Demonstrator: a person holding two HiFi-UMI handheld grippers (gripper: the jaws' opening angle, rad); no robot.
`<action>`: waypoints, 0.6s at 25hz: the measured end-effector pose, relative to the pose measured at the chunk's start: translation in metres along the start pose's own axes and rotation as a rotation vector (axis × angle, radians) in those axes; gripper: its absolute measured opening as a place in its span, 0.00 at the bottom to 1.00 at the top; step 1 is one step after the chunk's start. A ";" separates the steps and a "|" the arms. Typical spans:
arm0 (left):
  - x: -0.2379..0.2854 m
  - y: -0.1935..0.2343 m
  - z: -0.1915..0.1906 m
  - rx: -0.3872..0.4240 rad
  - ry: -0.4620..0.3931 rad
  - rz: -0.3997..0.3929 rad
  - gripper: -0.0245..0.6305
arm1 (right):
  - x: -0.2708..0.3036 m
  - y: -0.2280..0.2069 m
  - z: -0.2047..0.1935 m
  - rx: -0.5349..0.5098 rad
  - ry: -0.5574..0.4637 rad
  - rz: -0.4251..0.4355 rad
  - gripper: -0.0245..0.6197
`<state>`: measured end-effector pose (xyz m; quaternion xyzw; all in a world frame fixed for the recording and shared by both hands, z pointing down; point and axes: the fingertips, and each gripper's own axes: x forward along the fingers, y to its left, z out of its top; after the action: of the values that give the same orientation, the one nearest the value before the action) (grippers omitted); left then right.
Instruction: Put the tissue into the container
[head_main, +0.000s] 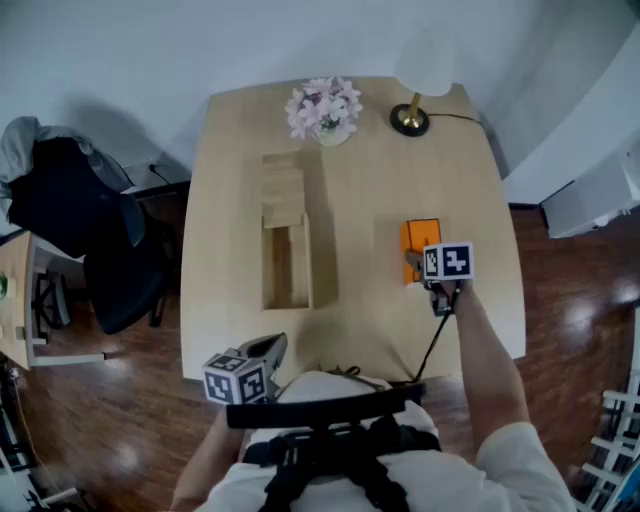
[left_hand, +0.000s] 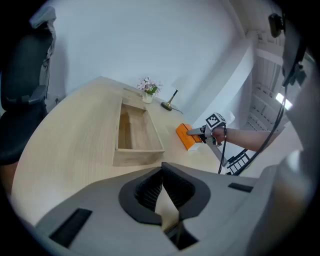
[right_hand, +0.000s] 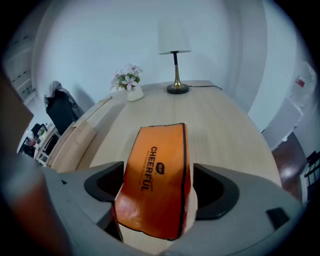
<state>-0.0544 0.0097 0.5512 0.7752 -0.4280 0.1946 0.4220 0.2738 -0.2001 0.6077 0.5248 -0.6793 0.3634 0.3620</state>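
Tissue (right_hand: 157, 180) – an orange pack – lies flat on the table (head_main: 370, 190) right of centre, long axis 12-to-6. It sits between the wide-spread jaws of the right gripper (head_main: 416, 262), which is at the pack's 6 end and tipped steeply down. The jaws straddle its short width, pads beside the long edges, no clear squeeze yet. The container (head_main: 267, 265), an open wooden box, also runs 12-to-6 and sits at about 9 o'clock from the pack, well apart. The left gripper (head_main: 274, 346) is closed on nothing, at the table's near edge around 6 of the box. The right one is plainly nearer the tissue – the carry likely goes toward 9, pack parallel to the box.
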 end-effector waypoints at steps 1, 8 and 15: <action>0.000 0.000 0.002 -0.002 -0.006 -0.001 0.04 | 0.003 0.000 -0.001 0.019 -0.001 0.008 0.71; 0.000 0.000 0.006 -0.020 -0.012 0.006 0.04 | 0.012 -0.005 -0.010 0.150 -0.024 0.068 0.71; -0.004 0.000 0.009 -0.026 -0.026 0.001 0.04 | 0.004 -0.005 -0.009 0.166 -0.038 0.053 0.63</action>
<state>-0.0572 0.0044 0.5434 0.7719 -0.4364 0.1791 0.4262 0.2794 -0.1950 0.6166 0.5417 -0.6672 0.4180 0.2945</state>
